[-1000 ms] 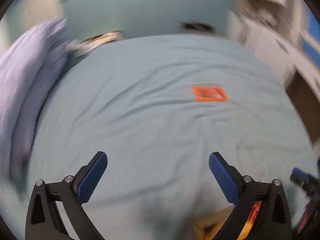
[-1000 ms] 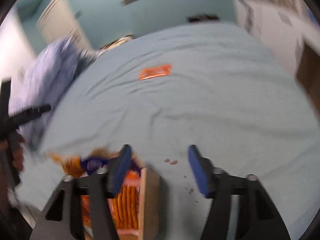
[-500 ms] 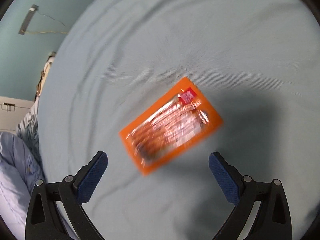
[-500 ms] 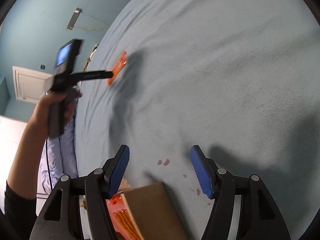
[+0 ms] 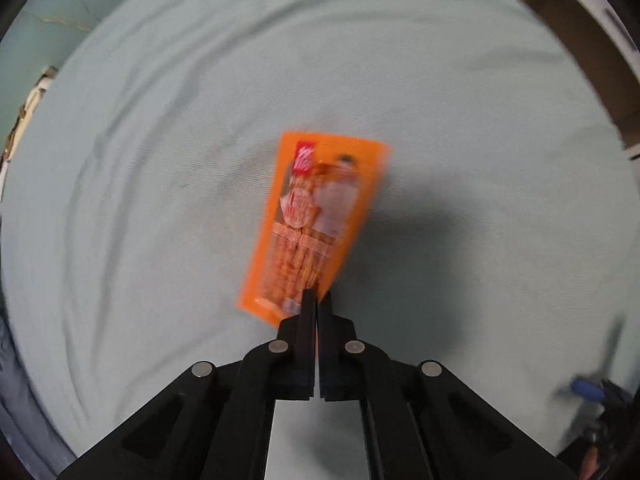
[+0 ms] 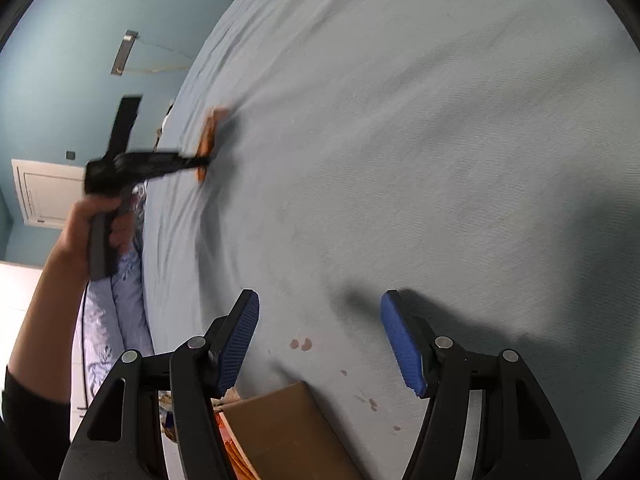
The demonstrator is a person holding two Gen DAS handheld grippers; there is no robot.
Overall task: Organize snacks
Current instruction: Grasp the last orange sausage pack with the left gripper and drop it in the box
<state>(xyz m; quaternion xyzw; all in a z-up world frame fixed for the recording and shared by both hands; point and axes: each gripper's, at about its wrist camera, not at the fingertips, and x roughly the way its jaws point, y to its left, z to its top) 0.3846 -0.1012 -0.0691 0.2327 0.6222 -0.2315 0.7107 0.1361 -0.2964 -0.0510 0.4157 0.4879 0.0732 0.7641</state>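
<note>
An orange snack packet (image 5: 316, 220) hangs from my left gripper (image 5: 317, 300), which is shut on the packet's near corner, just above the light blue bedsheet (image 5: 140, 200). In the right wrist view the same packet (image 6: 208, 140) shows edge-on at the left gripper's tip (image 6: 200, 162), far left on the bed. My right gripper (image 6: 320, 340) is open and empty, hovering over the sheet beside a cardboard box (image 6: 288, 432) that holds orange packets (image 6: 236, 448).
A patterned lilac duvet (image 6: 120, 304) lies along the bed's left side. Small dark stains (image 6: 301, 344) mark the sheet near the box. White furniture with a brown opening (image 5: 588, 60) stands past the bed's far right. A teal wall (image 6: 80, 40) lies behind.
My left gripper has swung down to the orange packet, closed on its corner and lifted it. My right gripper has stayed open above the box.
</note>
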